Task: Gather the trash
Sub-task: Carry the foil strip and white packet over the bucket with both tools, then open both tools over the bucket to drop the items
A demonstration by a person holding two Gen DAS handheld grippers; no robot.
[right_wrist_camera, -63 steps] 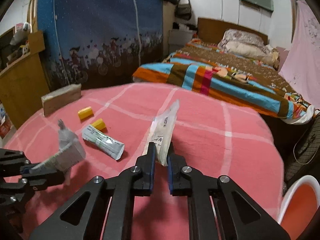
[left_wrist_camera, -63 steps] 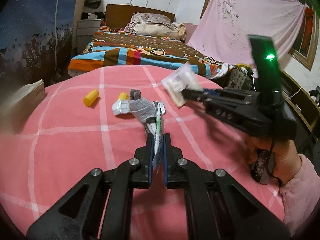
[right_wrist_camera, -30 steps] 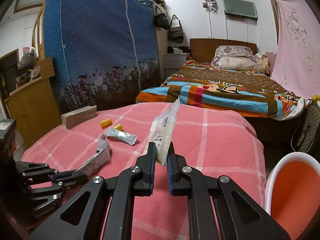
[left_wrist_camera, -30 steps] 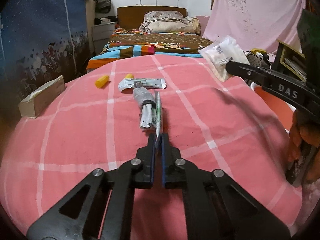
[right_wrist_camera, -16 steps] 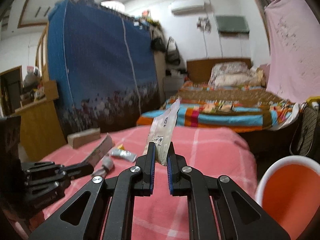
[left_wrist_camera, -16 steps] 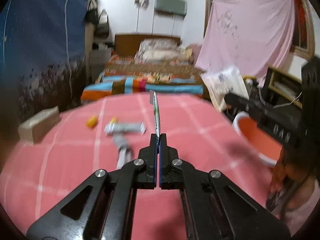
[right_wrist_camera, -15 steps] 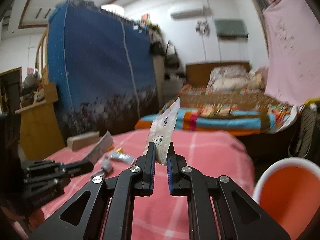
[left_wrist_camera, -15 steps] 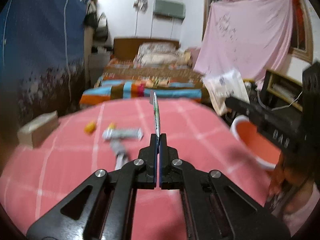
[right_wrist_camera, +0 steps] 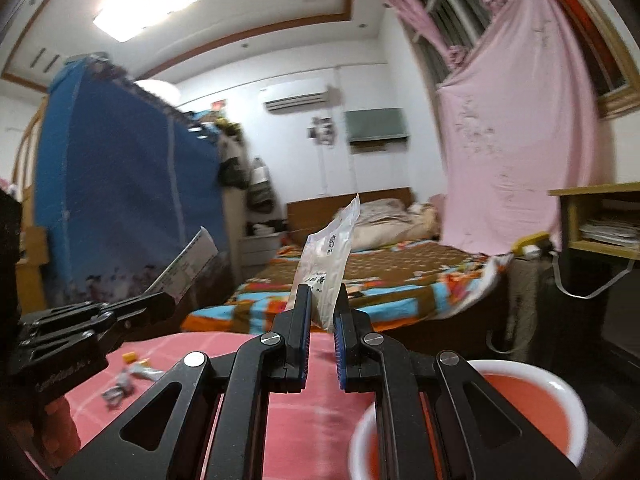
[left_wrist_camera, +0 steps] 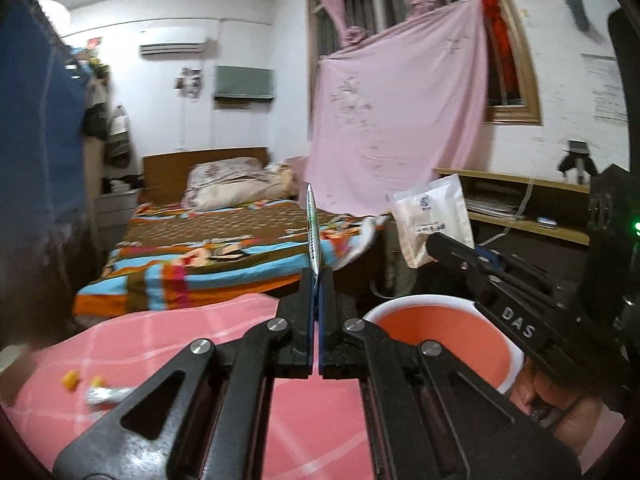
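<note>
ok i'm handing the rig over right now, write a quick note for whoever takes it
Left gripper: shut on a flat wrapper, held edge-up.
Right gripper: shut on a white pouch.
Both are up near the orange bin beside the pink table.
Done: two pieces picked up; neither is in the bin yet.
Left: drop both in, then fetch the yellow bits and crumpled wrapper lying on the table.

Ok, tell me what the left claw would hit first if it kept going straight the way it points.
Probably nothing close: the left claw, shut on a flat wrapper, points past the pink tablecloth's edge toward the striped bedspread. Depth is unclear; the orange bin sits right of that line.
</note>
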